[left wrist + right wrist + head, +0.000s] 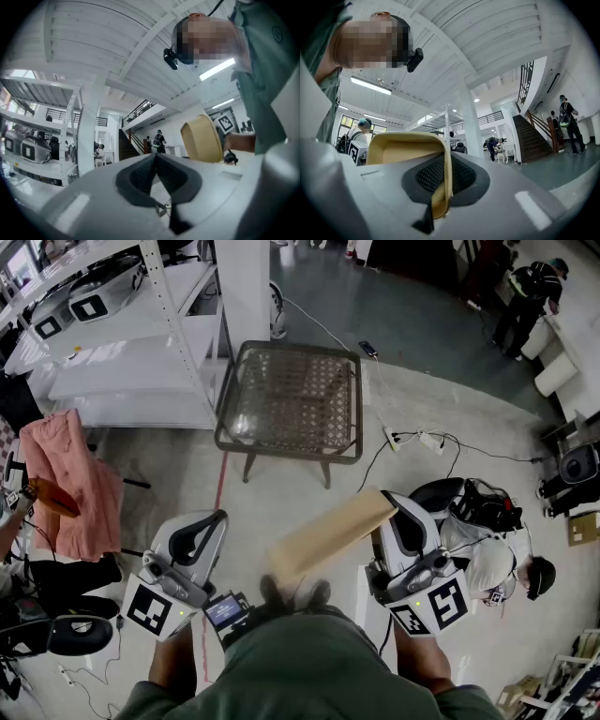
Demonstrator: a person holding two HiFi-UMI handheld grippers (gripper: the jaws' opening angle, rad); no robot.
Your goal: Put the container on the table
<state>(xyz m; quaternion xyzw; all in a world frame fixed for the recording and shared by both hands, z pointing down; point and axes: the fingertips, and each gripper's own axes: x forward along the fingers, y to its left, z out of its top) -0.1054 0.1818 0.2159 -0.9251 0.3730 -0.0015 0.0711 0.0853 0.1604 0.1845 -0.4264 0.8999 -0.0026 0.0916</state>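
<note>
1. Container (333,532): a tan, thin-walled open tub. It is carried in the air in front of the person and touches nothing but the right gripper. It appears to lie on its side, with its mouth towards the carrier. It is not yet on the table.
2. Right gripper (397,510): the jaws are narrow and pinched on one wall of the container (403,147), one pad inside and one outside. The right gripper view (445,178) shows the wall running down between them. An edge grip probably suits a tub too wide to span. It leaves the body sticking out towards the left gripper, free to swing.
3. Left gripper (215,521): the jaws are together with nothing between them (156,171). It is held beside the container (201,139) and apart from it. It seems to be kept free as a spare hand for steadying.
4. Table (289,447): a low table with a dark frame and a woven-looking top, and nothing shows on it. It stands on the floor ahead, well apart from the container. It is the judged destination.
5. Shelves (131,362): white, standing left of the table, and not part of the task.
6. Cloth (70,479): pink, draped at far left.
7. Power strip (417,438): it lies on the floor with its cables, right of the table. It is a likely thing to step round.
8. Stage, as a judgement: carrying. What remains is to approach, turn the base downward, set it flat on the top, then open the jaws.
</note>
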